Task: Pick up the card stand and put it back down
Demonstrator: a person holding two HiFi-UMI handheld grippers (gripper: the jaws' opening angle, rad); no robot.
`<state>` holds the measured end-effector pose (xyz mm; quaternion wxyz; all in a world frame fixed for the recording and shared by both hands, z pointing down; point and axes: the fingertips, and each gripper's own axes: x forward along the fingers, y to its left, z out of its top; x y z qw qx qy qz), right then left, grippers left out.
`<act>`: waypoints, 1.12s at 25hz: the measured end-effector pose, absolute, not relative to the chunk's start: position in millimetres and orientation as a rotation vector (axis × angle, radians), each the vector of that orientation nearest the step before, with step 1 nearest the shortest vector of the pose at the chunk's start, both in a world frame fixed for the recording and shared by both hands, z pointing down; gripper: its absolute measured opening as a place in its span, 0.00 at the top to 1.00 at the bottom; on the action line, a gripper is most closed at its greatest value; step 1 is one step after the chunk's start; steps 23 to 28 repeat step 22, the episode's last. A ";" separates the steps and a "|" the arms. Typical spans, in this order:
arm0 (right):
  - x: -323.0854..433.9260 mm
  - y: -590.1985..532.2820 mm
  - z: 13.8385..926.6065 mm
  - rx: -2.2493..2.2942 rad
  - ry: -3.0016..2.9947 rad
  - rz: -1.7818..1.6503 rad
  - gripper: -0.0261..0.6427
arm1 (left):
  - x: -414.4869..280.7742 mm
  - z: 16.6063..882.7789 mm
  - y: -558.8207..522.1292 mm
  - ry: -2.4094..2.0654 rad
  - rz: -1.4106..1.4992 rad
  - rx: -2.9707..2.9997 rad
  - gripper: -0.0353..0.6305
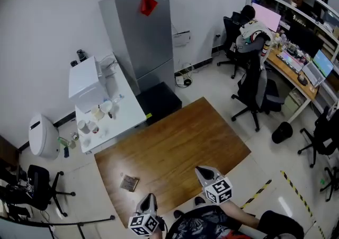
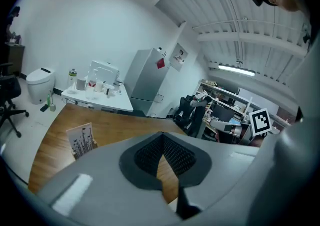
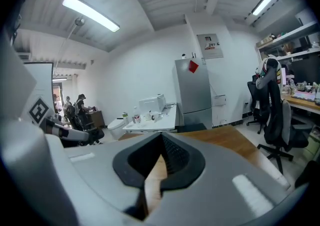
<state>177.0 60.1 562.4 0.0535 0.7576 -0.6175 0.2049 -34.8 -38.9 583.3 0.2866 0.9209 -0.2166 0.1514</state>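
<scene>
The card stand (image 1: 128, 183) is a small printed card in a holder, resting on the brown wooden table (image 1: 175, 148) near its front left corner. In the left gripper view the card stand (image 2: 82, 140) stands upright, ahead and to the left of the jaws. My left gripper (image 1: 150, 197) hovers at the table's front edge, just right of the stand, shut and empty (image 2: 161, 136). My right gripper (image 1: 203, 170) is further right over the front edge, also shut with nothing between its pads (image 3: 161, 138).
A white side table (image 1: 127, 109) with cups and an appliance stands beyond the table's far left corner, and a grey fridge (image 1: 145, 36) behind it. Office chairs (image 1: 254, 89) and a seated person (image 1: 253, 35) are at the right. A black chair (image 1: 37, 187) is at the left.
</scene>
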 end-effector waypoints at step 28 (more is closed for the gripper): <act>199.5 93.4 570.0 2.307 -1.874 0.728 0.98 | 30.4 543.0 32.0 -0.164 0.069 2.419 0.95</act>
